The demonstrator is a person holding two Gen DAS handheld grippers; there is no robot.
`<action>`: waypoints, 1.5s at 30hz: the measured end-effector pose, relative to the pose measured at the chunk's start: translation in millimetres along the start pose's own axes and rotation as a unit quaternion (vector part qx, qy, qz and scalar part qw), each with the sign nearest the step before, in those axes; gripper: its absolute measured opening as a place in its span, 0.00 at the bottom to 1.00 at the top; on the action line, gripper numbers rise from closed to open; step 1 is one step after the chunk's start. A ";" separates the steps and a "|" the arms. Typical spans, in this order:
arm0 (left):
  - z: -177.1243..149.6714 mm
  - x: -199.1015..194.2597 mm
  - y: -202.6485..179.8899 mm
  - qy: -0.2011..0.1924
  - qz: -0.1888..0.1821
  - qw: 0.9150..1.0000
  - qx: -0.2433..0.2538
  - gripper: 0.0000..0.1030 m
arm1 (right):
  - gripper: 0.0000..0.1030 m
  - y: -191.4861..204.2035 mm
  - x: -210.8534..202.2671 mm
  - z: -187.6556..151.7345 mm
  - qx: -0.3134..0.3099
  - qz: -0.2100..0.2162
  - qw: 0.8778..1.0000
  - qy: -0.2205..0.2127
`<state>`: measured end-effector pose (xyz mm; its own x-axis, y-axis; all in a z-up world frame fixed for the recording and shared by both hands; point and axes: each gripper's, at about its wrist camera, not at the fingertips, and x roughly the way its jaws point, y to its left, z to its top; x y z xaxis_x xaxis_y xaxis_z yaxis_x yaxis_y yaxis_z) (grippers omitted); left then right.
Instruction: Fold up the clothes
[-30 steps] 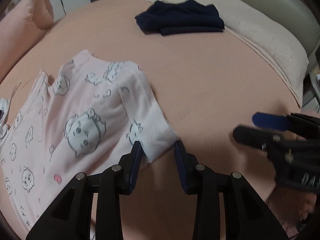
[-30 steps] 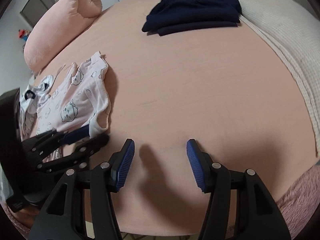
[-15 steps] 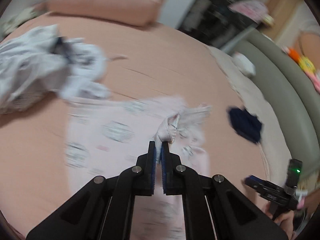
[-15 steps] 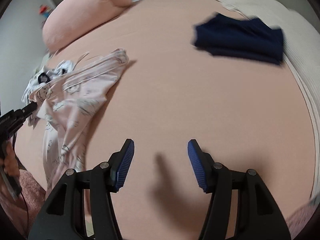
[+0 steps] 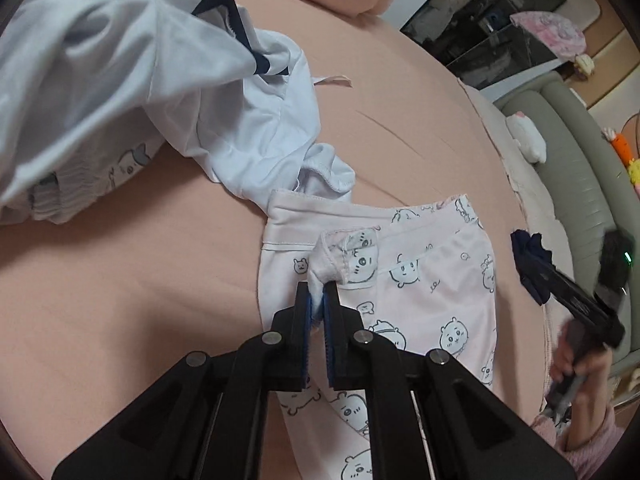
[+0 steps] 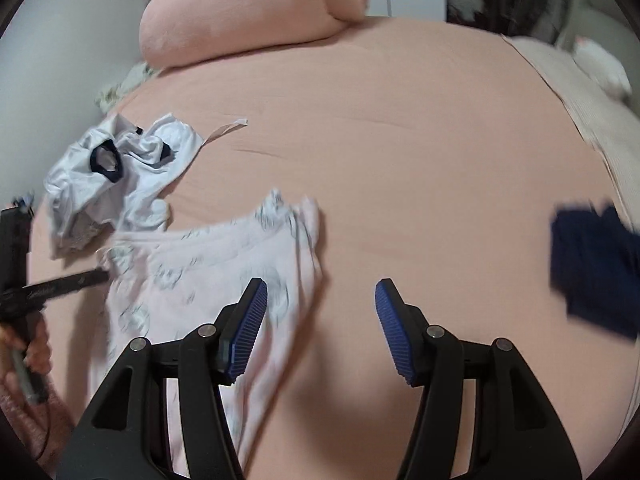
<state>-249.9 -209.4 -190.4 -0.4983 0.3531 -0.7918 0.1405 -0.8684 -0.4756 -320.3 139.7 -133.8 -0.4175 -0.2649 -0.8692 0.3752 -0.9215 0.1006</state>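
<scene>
At frame centre the left gripper point(image 5: 318, 300) pinches the pink top's point(image 5: 432, 292) sleeve thinly and it may slip, while the right gripper point(image 6: 318, 328) gapes empty.

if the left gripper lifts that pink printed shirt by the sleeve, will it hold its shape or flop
Probably flop: the pink shirt is thin and lies creased where the left gripper pinches its sleeve. It likely weighs little and would drag along the bedsheet.

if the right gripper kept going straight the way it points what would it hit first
Probably the bare pink bed sheet: the open right gripper has only sheet between its fingers. The pink printed garment lies just left of that line; depth is unclear.
</scene>
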 end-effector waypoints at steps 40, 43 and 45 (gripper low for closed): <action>60.9 54.3 -72.7 -0.001 0.047 0.983 0.179 0.42 | 0.41 -69.9 20.6 37.2 -0.023 -0.040 0.997 -0.064; 58.6 62.0 -75.2 0.014 0.037 0.983 0.181 0.34 | 0.41 -59.4 35.9 41.1 -0.046 -0.008 0.999 -0.023; 56.4 65.0 -76.0 0.015 0.034 0.985 0.170 0.07 | 0.38 -50.0 49.5 40.8 -0.074 -0.019 0.997 -0.004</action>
<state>-341.3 -140.1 -184.1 -0.4714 0.2967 -0.8305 -0.1252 -0.9547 -0.2699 -393.4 161.0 -162.1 -0.4403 -0.2326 -0.8672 0.4758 -0.8795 -0.0057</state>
